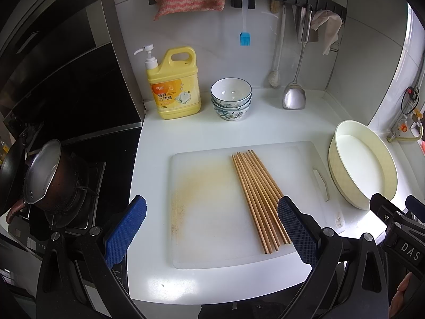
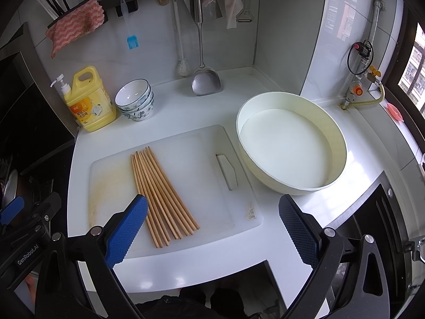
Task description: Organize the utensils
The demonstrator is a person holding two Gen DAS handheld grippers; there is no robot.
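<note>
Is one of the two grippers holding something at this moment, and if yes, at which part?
Nothing is held. The left gripper and the right gripper are both open, above the cutting board; the chopsticks lie loose on it.

Wooden chopsticks (image 1: 259, 199) lie side by side, slightly fanned, flat on the white cutting board (image 1: 207, 212).

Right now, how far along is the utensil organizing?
Nothing looks done: the chopsticks all lie together on the cutting board. Nothing is in hand; the left gripper and right gripper are both open and empty. Moving the chopsticks remains.
</note>
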